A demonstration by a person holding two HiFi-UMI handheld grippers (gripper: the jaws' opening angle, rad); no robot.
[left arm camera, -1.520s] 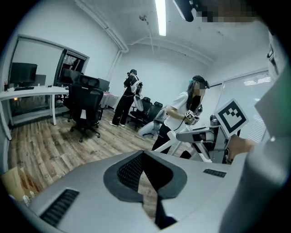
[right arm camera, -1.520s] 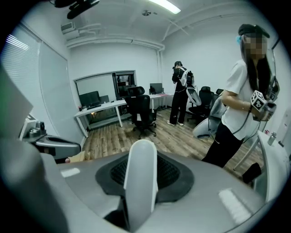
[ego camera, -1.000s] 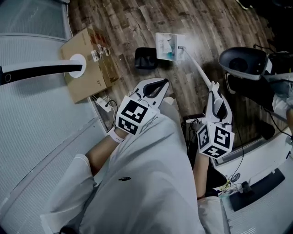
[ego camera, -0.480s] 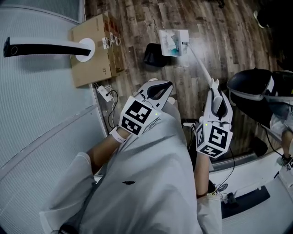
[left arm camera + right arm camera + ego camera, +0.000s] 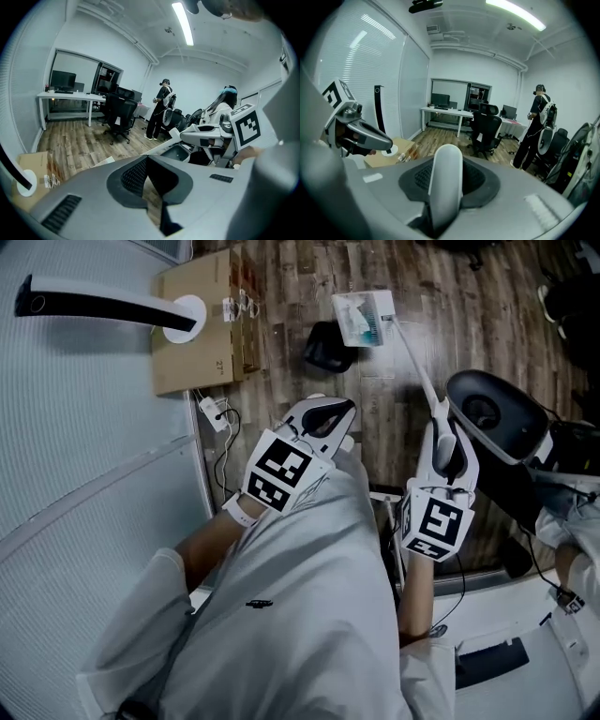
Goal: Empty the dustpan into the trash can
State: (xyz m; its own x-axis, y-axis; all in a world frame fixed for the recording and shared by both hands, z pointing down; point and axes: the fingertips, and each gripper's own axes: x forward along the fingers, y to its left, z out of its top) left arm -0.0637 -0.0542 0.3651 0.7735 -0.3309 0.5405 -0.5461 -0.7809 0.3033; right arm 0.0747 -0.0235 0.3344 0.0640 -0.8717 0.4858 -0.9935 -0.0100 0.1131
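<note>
My right gripper [image 5: 438, 416] is shut on the long white handle [image 5: 412, 362] of a dustpan. In the right gripper view the handle [image 5: 446, 183] stands upright between the jaws. The white dustpan [image 5: 364, 317] hangs out in front over the wood floor, with teal and pale debris inside. A small black bin [image 5: 328, 346] sits on the floor just left of the pan. My left gripper [image 5: 339, 411] is shut and empty, held in front of the person's body and short of the bin. In its own view the left gripper [image 5: 157, 187] shows nothing between its jaws.
A cardboard box [image 5: 202, 320] with cables lies at the far left by a white wall. A black and white curved arm [image 5: 103, 307] reaches over the box. A black office chair [image 5: 497, 418] stands close on the right. People and more chairs [image 5: 119, 115] are across the room.
The person has shifted. The box and bin have slid right in view, and the black chair has come closer to the right gripper. The pan still hangs beside the bin. Both jaws are unchanged.
</note>
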